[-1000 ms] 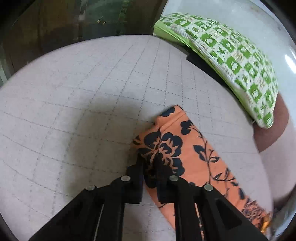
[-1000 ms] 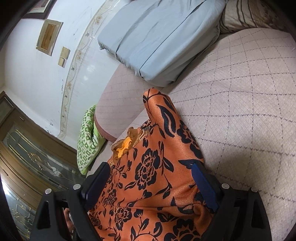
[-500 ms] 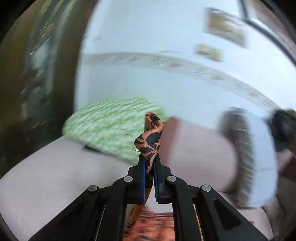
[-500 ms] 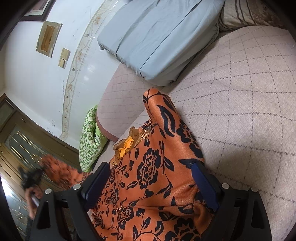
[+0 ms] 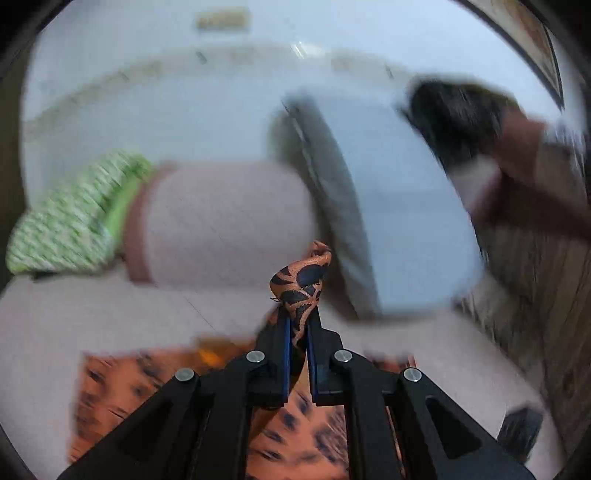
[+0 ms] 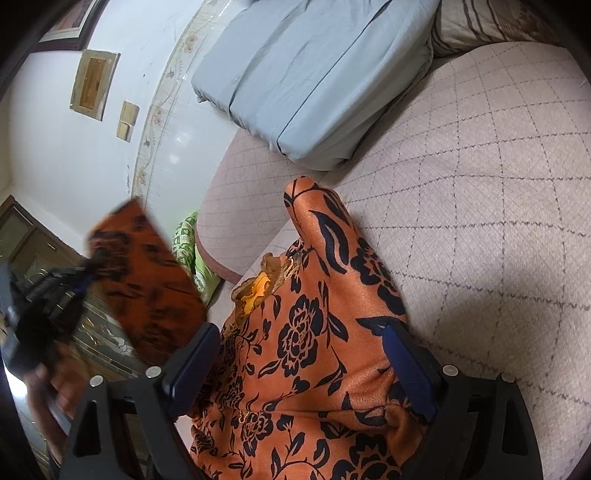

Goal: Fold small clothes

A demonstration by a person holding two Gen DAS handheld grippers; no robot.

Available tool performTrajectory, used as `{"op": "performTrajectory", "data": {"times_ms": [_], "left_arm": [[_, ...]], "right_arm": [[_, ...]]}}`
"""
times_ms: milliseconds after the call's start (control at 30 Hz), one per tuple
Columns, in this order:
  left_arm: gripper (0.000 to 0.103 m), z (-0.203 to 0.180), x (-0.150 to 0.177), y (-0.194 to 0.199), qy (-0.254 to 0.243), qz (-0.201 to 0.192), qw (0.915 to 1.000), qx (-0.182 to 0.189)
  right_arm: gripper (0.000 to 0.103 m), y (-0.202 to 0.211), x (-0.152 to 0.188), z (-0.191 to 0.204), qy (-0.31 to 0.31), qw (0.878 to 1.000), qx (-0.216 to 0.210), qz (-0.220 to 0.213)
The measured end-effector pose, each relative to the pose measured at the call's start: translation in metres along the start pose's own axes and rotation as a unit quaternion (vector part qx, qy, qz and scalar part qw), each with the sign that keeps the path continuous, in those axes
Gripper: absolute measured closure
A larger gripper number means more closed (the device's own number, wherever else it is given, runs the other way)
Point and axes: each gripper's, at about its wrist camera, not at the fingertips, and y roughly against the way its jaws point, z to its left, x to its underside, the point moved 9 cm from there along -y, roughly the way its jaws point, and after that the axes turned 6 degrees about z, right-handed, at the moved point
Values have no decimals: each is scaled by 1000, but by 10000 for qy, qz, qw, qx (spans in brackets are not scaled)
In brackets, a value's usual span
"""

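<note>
An orange garment with a dark floral print (image 6: 314, 332) lies on the quilted bed. My left gripper (image 5: 298, 332) is shut on one end of it (image 5: 301, 284) and holds that end lifted in the air; in the right wrist view the lifted flap (image 6: 147, 280) hangs from the left gripper (image 6: 88, 266) at the left. My right gripper (image 6: 299, 354) is open, its fingers (image 6: 406, 362) straddling the garment's middle, low over the cloth. The rest of the garment (image 5: 122, 391) lies blurred below the left gripper.
A folded grey-blue blanket (image 6: 314, 74) lies at the bed's head, also in the left wrist view (image 5: 399, 206). A green patterned pillow (image 5: 70, 214) is at the left, and a striped pillow (image 6: 480, 22) at the top right. The pale quilted bedspread (image 6: 480, 184) spreads to the right.
My left gripper has lifted the garment's end off the bed and swung it up and toward the right gripper. The right gripper has stayed still and open over the garment.
</note>
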Motion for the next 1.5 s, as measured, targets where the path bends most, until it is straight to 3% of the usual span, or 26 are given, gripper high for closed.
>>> {"op": "performTrajectory", "data": {"times_ms": [133, 167, 267, 333, 433, 500, 633, 733, 800, 833, 900, 1033, 1100, 1167, 1300, 1400, 1500], "left_arm": [[93, -34, 69, -61, -487, 1033, 9934, 93], [93, -36, 90, -78, -512, 1446, 9880, 178], [75, -35, 122, -93, -344, 2279, 9714, 575], [59, -35, 116, -80, -391, 2156, 9731, 706], [33, -18, 90, -30, -597, 1467, 9838, 844], [29, 10, 80, -2, -532, 1094, 9900, 721], [25, 112, 83, 39, 35, 593, 9980, -202], [25, 205, 110, 41, 733, 765, 9874, -1174], [25, 241, 125, 39, 1015, 868, 9799, -1484], [25, 255, 132, 35, 1140, 993, 9766, -1527], [25, 266, 141, 31, 1325, 1026, 9747, -1483], [25, 270, 155, 24, 1272, 1016, 9747, -1529], [26, 273, 164, 18, 1163, 1180, 9724, -1644], [26, 275, 164, 24, 1193, 1105, 9732, -1624], [26, 269, 166, 45, 854, 954, 9790, -1585], [26, 262, 169, 46, 312, 945, 9804, -1699], [26, 262, 181, 21, 56, 1443, 9752, -1680]], "right_arm": [[12, 1, -1, 0, -34, 10000, -30, -5], [12, 1, -1, 0, -36, 10000, -39, -8], [12, 2, -1, -1, -65, 10000, -72, -16], [12, 2, -1, -1, -85, 9999, -92, -18], [12, 2, -1, 0, -83, 9999, -112, -11], [12, 3, -1, 0, -76, 9999, -133, -2], [12, 11, 1, 3, -118, 9999, -81, 6], [12, 17, 4, 15, -283, 9995, -133, 32], [12, 8, 9, 35, -247, 9988, -292, 314], [12, 1, 12, 47, -38, 9989, -143, 443], [12, -22, 17, 60, 98, 9962, 243, 828], [15, -46, 1, 45, -151, 9916, 1034, 765], [49, -59, -1, 26, -618, 9851, 1330, 902], [66, -62, 0, 9, -990, 9786, 1563, 895], [67, -62, 0, 11, -1036, 9796, 1529, 790], [67, -59, 1, 9, -1049, 9805, 1475, 761], [66, -56, 1, 4, -1062, 9804, 1481, 743]]}}
